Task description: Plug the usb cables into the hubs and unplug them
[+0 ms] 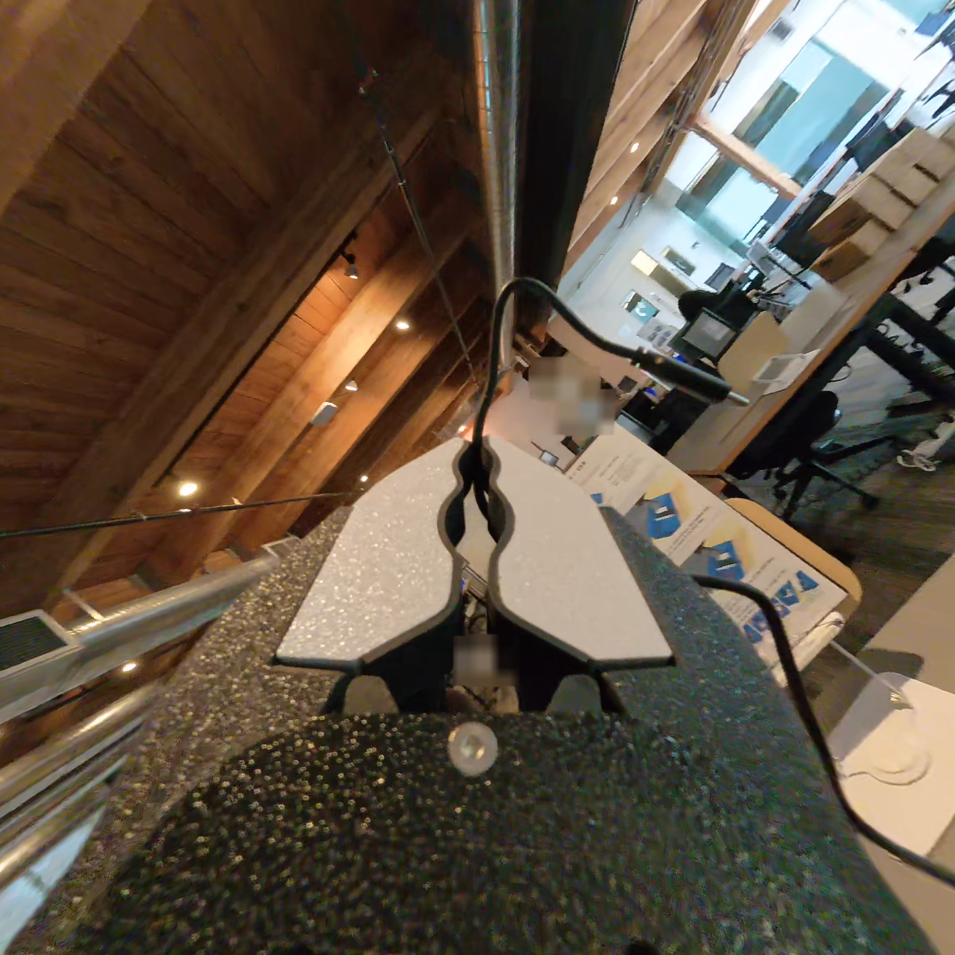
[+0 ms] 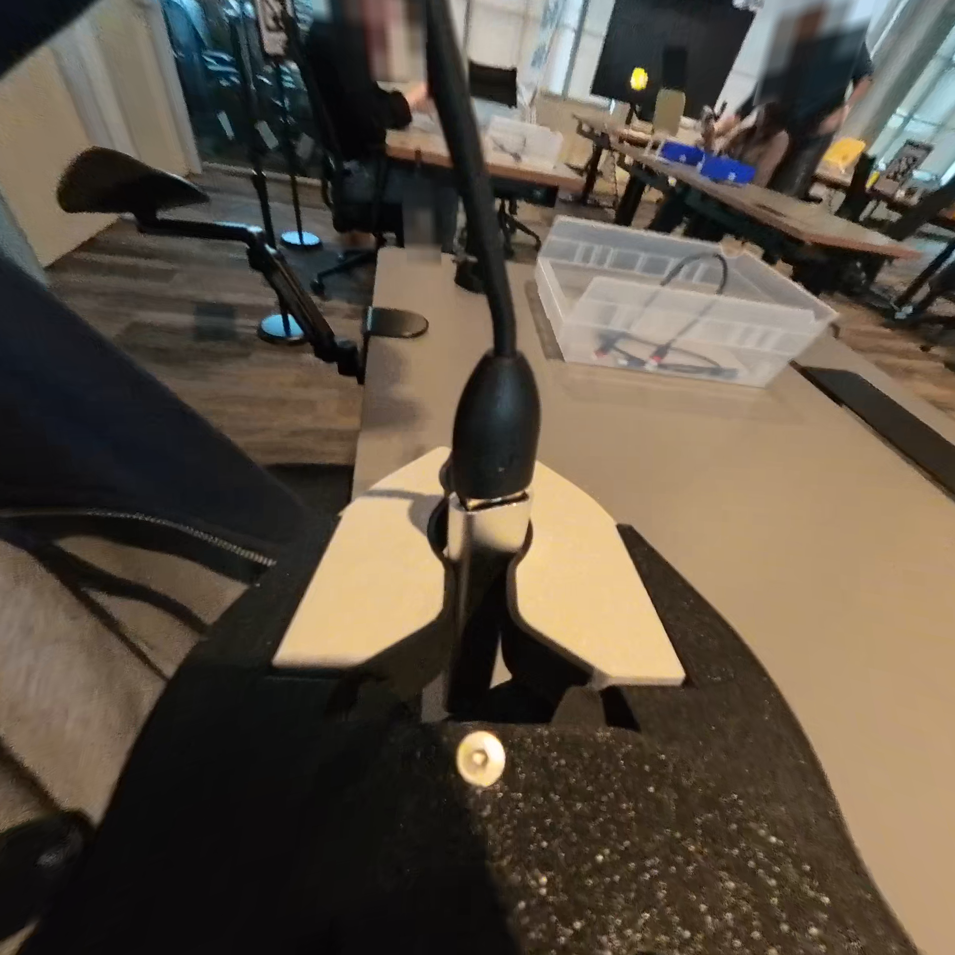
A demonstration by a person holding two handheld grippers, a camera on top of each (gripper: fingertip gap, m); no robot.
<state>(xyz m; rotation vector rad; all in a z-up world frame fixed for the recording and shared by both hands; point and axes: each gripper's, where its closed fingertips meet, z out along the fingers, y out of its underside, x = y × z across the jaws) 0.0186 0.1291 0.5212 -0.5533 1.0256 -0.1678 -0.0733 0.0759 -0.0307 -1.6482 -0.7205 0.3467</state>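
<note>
Fingers (image 1: 393,558) of the left gripper (image 1: 478,455) are pressed nearly together, pinching a thin black cable (image 1: 498,351) at their tips. From the pinch the cable climbs toward 12 o'clock, arches over, and runs out toward 2 o'clock, where it ends in a slim black plug (image 1: 687,380) with a short metal tip hanging free in the air. The left wrist view is tilted steeply upward: a wooden ceiling (image 1: 181,232) fills the 9 to 12 o'clock side, and printed sheets (image 1: 723,542) lie on a table at 3 o'clock. Another stretch of black cord (image 1: 806,723) crosses the gripper body at 4 o'clock; where it leads is cut off by the frame edge.

On the right gripper (image 2: 486,475) the fingers (image 2: 579,594) clamp a silver metal piece (image 2: 486,532), into whose top a bulbous black connector (image 2: 493,429) is seated. Its thick black cable (image 2: 460,129) rises toward 12 o'clock and leaves the frame. Whether the silver piece is a hub or an adapter cannot be told, since the fingers cover most of it. The pair hangs above a grey table (image 2: 697,517). At 2 o'clock stands a clear plastic bin (image 2: 687,310) holding more cables, blurred. A dark sleeve (image 2: 103,413) fills the 9 o'clock side.
</note>
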